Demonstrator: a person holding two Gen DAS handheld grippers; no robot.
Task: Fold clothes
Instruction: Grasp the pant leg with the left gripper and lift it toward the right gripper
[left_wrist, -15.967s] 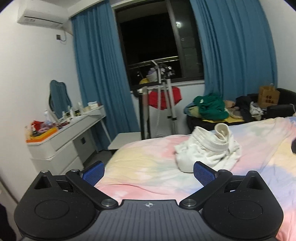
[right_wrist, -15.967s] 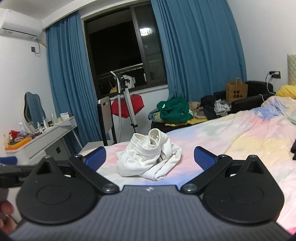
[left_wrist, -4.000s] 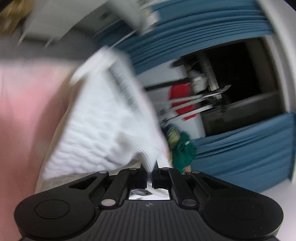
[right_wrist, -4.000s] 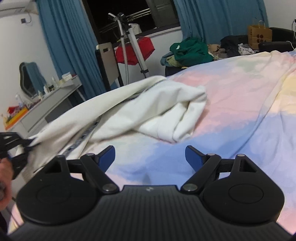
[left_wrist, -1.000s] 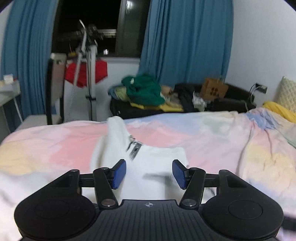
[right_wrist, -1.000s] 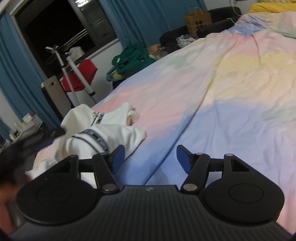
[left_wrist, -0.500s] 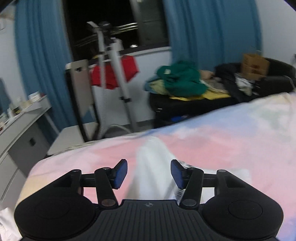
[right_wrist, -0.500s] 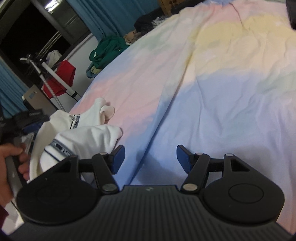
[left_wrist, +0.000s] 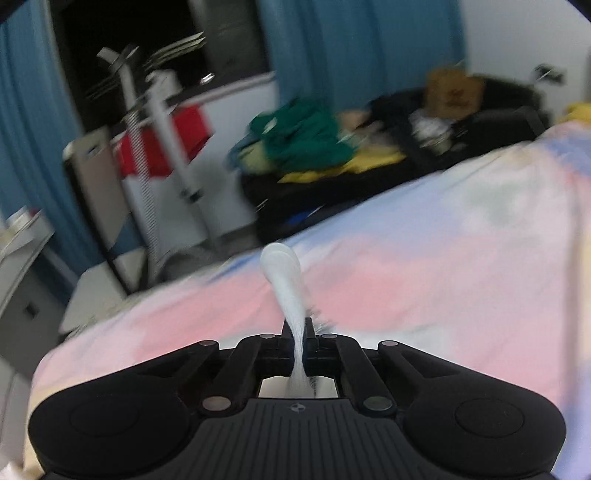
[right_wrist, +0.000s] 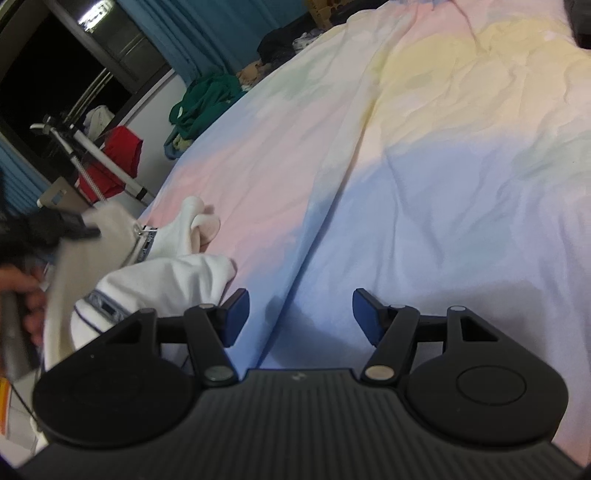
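On the pastel bedspread (right_wrist: 424, 192), near its left edge, lies one white garment (right_wrist: 162, 273), bunched, with a dark-striped band showing. Right wrist view shows most of it: a rumpled mound just left of the right gripper (right_wrist: 300, 314), plus a lifted flap going up toward the left gripper (right_wrist: 79, 225) at the frame's left edge. Left wrist view shows only a thin pinched strip of that white garment (left_wrist: 291, 295) rising between the fingers of the left gripper (left_wrist: 298, 345), motion-blurred.

Left gripper: jaws closed, clamping the cloth. Right gripper: jaws spread wide, blue pads (right_wrist: 236, 314) apart, nothing between them, hovering low over the bedspread and pointed along it. Whether its left pad touches the garment cannot be told.

Count: two grippers, one white garment, one bed. One hand (right_wrist: 31, 295) visible at the left edge in the right wrist view, wrapped around the left gripper's handle; the right hand is out of view.

Only the left wrist view shows the room head-on, blurred: blue curtains (left_wrist: 354, 66), dark window (left_wrist: 147, 48), a white stand (left_wrist: 162, 147) with red cloth, probably a drying rack, and a green clothes pile (left_wrist: 306, 140). Right wrist view catches the same green pile (right_wrist: 207, 99) and red cloth (right_wrist: 114, 162) at the top left.
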